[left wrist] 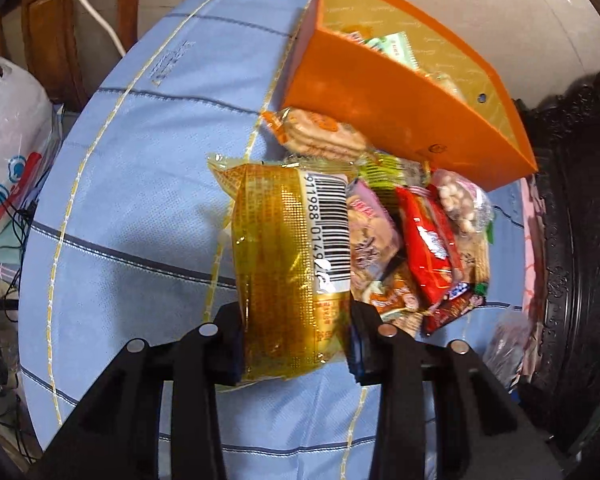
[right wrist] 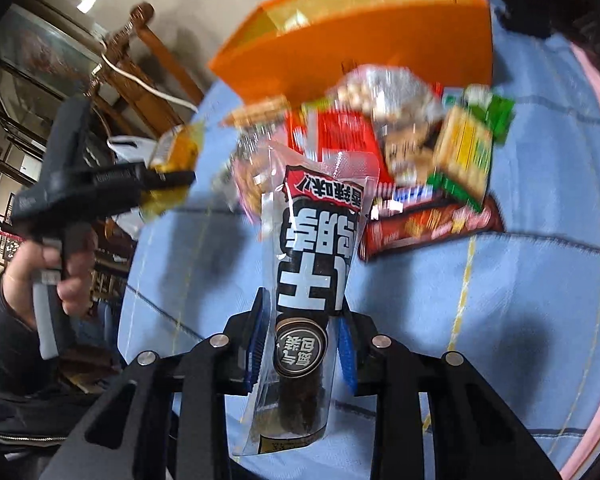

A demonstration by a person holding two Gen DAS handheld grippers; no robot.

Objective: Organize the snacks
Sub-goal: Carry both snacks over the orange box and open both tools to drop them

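Observation:
My left gripper (left wrist: pixel 296 320) is shut on a yellow foil snack packet (left wrist: pixel 284 248) with a barcode, held above the blue cloth. In the right wrist view that same left gripper (right wrist: pixel 168 178) shows at the left with the yellow packet (right wrist: pixel 176 144) in it. My right gripper (right wrist: pixel 302 320) is shut on a black sausage stick in a clear wrapper (right wrist: pixel 312 248). A pile of mixed snack packets (left wrist: pixel 420 232) (right wrist: pixel 420 152) lies in front of an orange box (left wrist: pixel 380 120) (right wrist: pixel 340 48), which holds a few packets.
A blue checked cloth covers the table (left wrist: pixel 140 200). A white plastic bag (left wrist: pixel 8 140) and a wooden chair (left wrist: pixel 52 20) stand beyond its left edge, dark carved furniture (left wrist: pixel 580 200) at the right. A person's hand (right wrist: pixel 72 272) holds the left gripper's handle.

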